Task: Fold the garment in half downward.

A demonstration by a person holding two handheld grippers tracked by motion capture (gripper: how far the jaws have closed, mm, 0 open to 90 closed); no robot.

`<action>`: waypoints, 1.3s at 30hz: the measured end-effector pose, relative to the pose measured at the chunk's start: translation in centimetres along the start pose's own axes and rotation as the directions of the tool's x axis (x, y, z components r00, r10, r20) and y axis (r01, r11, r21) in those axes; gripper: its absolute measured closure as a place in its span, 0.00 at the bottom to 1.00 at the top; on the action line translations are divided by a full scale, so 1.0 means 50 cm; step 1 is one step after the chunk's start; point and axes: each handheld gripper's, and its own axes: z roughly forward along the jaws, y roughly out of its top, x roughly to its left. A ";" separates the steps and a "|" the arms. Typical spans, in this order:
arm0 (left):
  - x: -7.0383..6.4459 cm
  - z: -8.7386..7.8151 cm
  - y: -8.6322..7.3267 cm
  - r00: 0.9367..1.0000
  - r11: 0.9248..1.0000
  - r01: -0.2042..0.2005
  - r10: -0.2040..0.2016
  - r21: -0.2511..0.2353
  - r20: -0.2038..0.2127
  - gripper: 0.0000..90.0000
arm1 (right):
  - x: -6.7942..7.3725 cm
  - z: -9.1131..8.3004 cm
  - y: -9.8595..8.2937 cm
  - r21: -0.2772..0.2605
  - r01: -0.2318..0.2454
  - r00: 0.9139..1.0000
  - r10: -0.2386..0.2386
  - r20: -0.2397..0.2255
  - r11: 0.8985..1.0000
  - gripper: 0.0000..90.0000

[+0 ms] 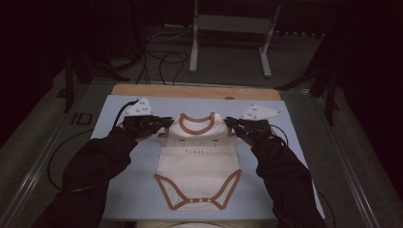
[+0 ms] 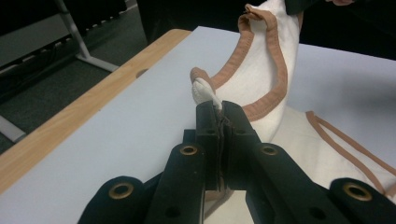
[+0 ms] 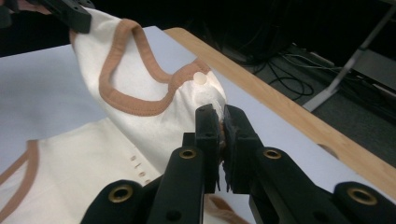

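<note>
I clamped my left hand-held gripper (image 2: 218, 108) and right hand-held gripper (image 3: 219, 114) on the bodysuit's (image 1: 198, 161) shoulders, apparently to lift its top off the table (image 1: 119, 190).

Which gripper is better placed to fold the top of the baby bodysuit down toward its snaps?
Neither clearly: the left gripper and the right gripper each pinch one shoulder of the bodysuit, level with each other. Probably both should move together.
</note>
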 end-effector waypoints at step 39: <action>-0.139 -0.004 -0.143 0.996 0.999 0.037 -0.040 0.040 0.079 0.97 | 0.101 -0.019 -0.178 0.109 -0.051 0.989 0.066 -0.133 0.993 0.95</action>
